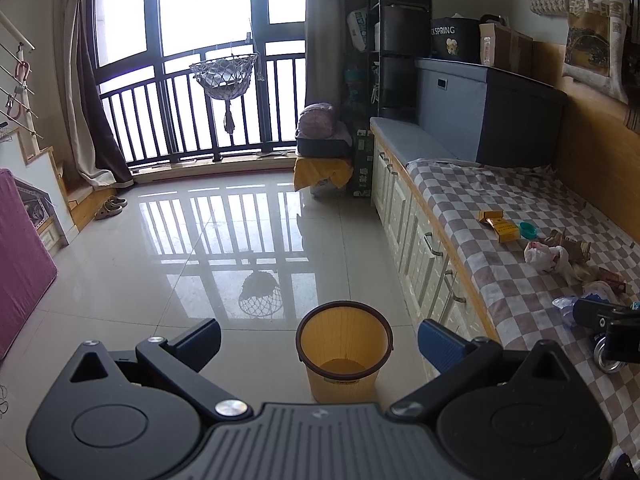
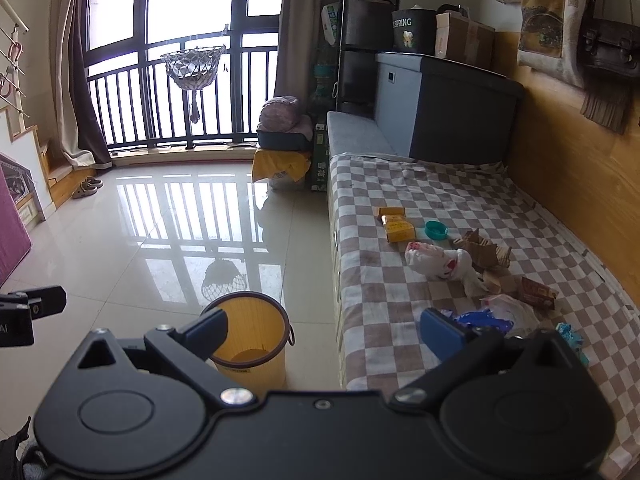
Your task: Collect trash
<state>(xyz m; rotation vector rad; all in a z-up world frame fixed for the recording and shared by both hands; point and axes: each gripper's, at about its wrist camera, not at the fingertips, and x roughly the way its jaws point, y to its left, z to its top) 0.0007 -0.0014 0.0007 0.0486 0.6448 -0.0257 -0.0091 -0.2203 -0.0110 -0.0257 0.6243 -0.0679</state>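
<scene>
An orange waste bin (image 1: 344, 350) (image 2: 250, 338) with a dark rim stands on the tiled floor beside the bench, and looks empty. Trash lies on the checked cloth (image 2: 400, 280): a yellow box (image 2: 397, 227) (image 1: 503, 229), a teal lid (image 2: 435, 229) (image 1: 528, 230), a crumpled white bag (image 2: 440, 262) (image 1: 546, 256), torn cardboard (image 2: 486, 252), a brown wrapper (image 2: 538, 292) and a blue-and-clear plastic bag (image 2: 496, 314). My left gripper (image 1: 320, 344) is open above the bin. My right gripper (image 2: 324, 330) is open, its right finger near the blue bag; it also shows in the left wrist view (image 1: 608, 320).
White cabinet drawers with metal handles (image 1: 416, 236) run under the bench. A grey storage box (image 2: 444, 108) sits at the bench's far end. A yellow-draped stool (image 2: 280, 166) stands near the balcony railing. Slippers (image 2: 86, 187) lie at the left; a purple panel (image 1: 20, 264) leans there.
</scene>
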